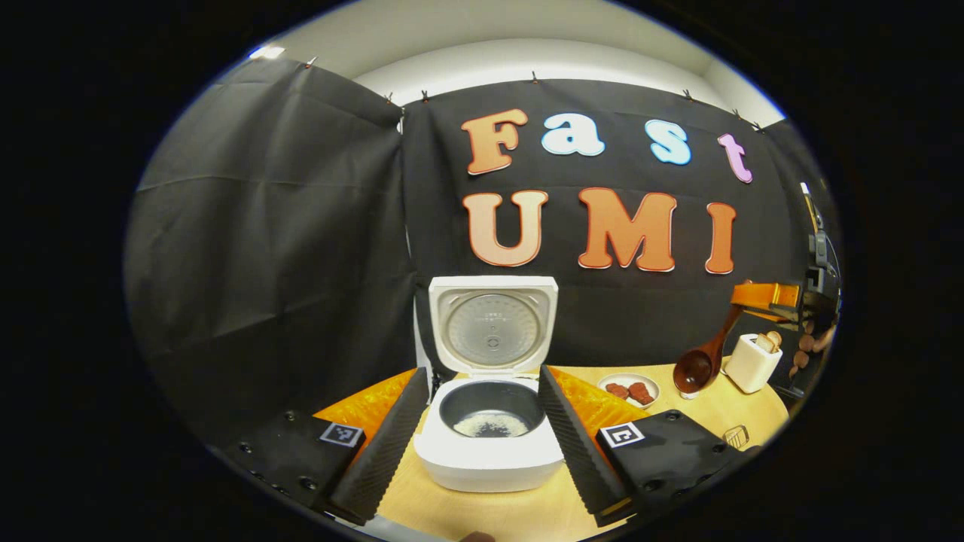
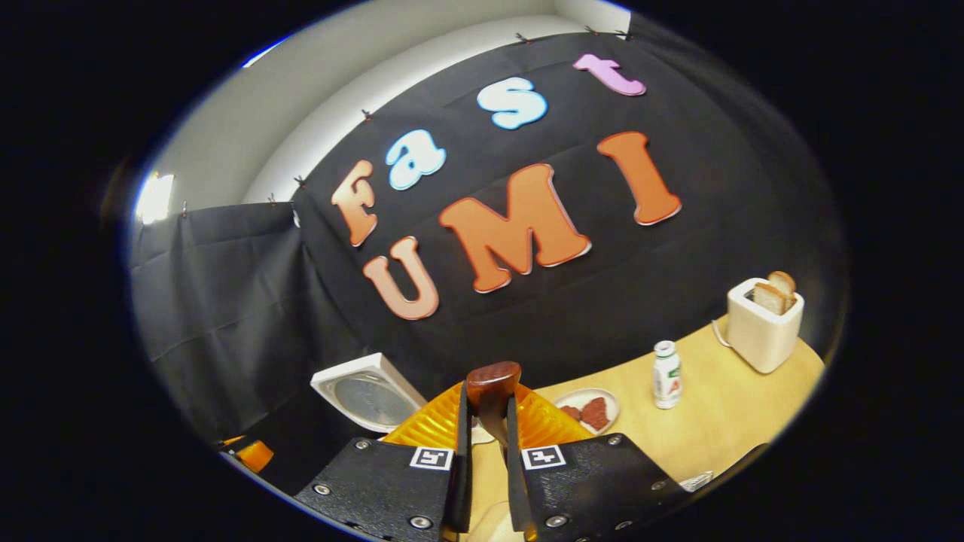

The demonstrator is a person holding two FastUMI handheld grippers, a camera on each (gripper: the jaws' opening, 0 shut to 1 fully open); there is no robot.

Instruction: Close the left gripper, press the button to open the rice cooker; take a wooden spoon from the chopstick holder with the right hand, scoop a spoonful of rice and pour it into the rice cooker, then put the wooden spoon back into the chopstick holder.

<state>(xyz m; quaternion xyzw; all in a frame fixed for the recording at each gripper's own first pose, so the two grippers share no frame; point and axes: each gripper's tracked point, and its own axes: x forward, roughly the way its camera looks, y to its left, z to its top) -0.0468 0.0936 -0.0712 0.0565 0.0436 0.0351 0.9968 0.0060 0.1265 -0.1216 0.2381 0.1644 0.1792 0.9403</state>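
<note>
- I am seeing the rice cooker (image 1: 489, 444) standing on the bench (image 1: 708, 410) with its lid (image 1: 493, 324) raised upright; a little rice (image 1: 491, 425) is lying at the bottom of its dark pot.
- My left hand-held gripper (image 1: 486, 436) is hovering in front of the rice cooker, fingers spread wide, one on each side of it, gripping nothing.
- My right hand-held gripper (image 2: 486, 452) is pinching the wooden spoon (image 2: 493, 384) by its handle, to the right of the rice cooker.
- In the left gripper view the spoon bowl is hanging down, near a small plate (image 1: 631, 390) and a toaster (image 1: 753, 363) farther right.
- An orange cloth (image 1: 595, 403) is lying beside the rice cooker.
</note>
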